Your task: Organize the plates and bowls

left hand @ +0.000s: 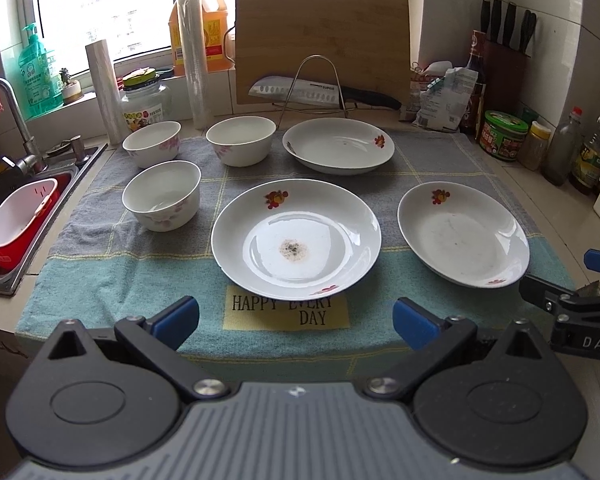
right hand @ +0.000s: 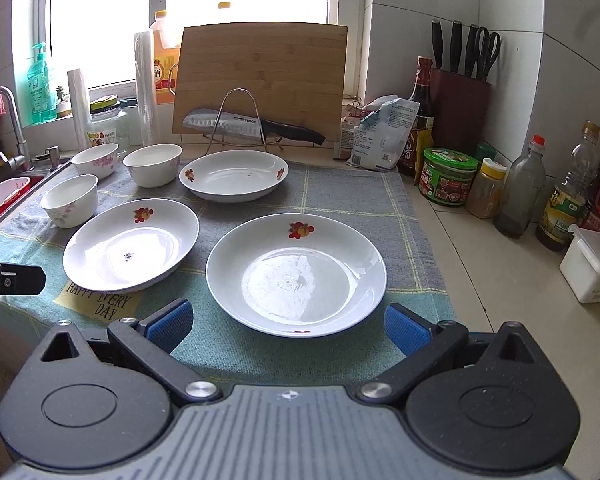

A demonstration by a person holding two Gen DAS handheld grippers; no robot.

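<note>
Three white flowered plates lie on a towel: a middle plate (left hand: 296, 238) (right hand: 130, 244), a right plate (left hand: 462, 234) (right hand: 296, 274) and a far plate (left hand: 338, 145) (right hand: 234, 175). Three white bowls stand at the left: near bowl (left hand: 162, 194) (right hand: 70, 199), far left bowl (left hand: 152, 143) (right hand: 95, 159), far middle bowl (left hand: 241, 140) (right hand: 153, 164). My left gripper (left hand: 296, 320) is open and empty, just short of the middle plate. My right gripper (right hand: 288, 326) is open and empty, at the right plate's near rim.
A sink (left hand: 4, 216) with a red-and-white basin is at the left. A cutting board (left hand: 322, 40), a knife on a wire rack (left hand: 320, 92), film rolls and oil bottles stand behind. Jars, bottles and a knife block (right hand: 458, 108) line the right wall.
</note>
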